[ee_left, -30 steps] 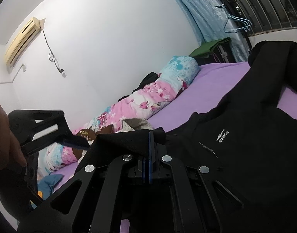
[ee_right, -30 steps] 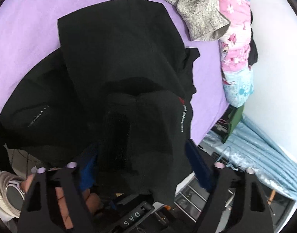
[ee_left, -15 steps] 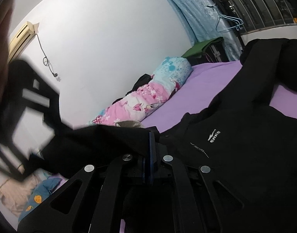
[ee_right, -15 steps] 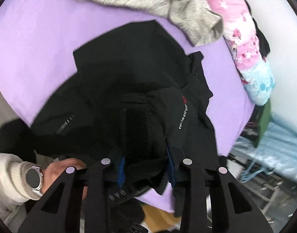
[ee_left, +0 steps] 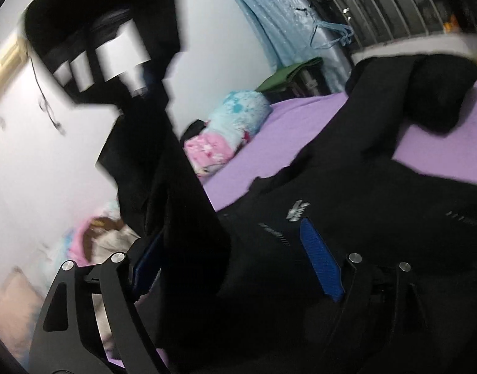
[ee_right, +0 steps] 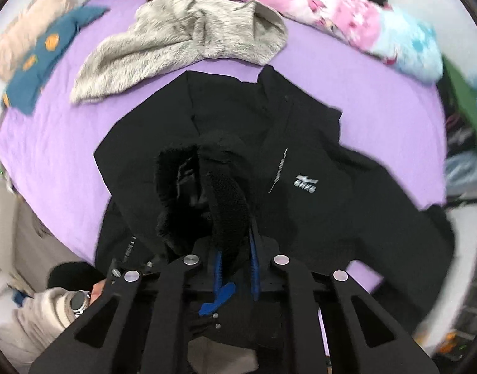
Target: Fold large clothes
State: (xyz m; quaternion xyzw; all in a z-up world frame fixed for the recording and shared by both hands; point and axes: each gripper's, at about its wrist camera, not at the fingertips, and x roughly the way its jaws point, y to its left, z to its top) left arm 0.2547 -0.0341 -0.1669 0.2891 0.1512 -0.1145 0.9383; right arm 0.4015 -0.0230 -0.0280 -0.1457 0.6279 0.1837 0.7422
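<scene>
A black jacket (ee_right: 300, 143) with a white chest logo lies spread on the purple bed sheet (ee_right: 51, 143). My right gripper (ee_right: 235, 246) points straight down over it. Its jaws are closing, and the blue pads pinch a fleece-lined fold of the jacket that bunches up in front of the camera. In the left wrist view the jacket (ee_left: 378, 218) fills the lower right. My left gripper (ee_left: 230, 230) is opening, its blue pads wide apart. A strip of black fabric hangs between them without being pressed. It runs up to the blurred right gripper (ee_left: 135, 90) at the upper left.
A grey fleece garment (ee_right: 182, 40) lies beyond the jacket. A pink and blue floral quilt (ee_right: 347, 21) runs along the wall side. A blue cloth with orange spots (ee_right: 42, 59) sits at the left. A hand with a wristwatch (ee_right: 78, 300) shows at the bed's near edge.
My left jaws were shut on black fabric and have sprung wide apart. My right jaws have closed on the fleece-lined fold, and the right gripper has risen and swung over the bed.
</scene>
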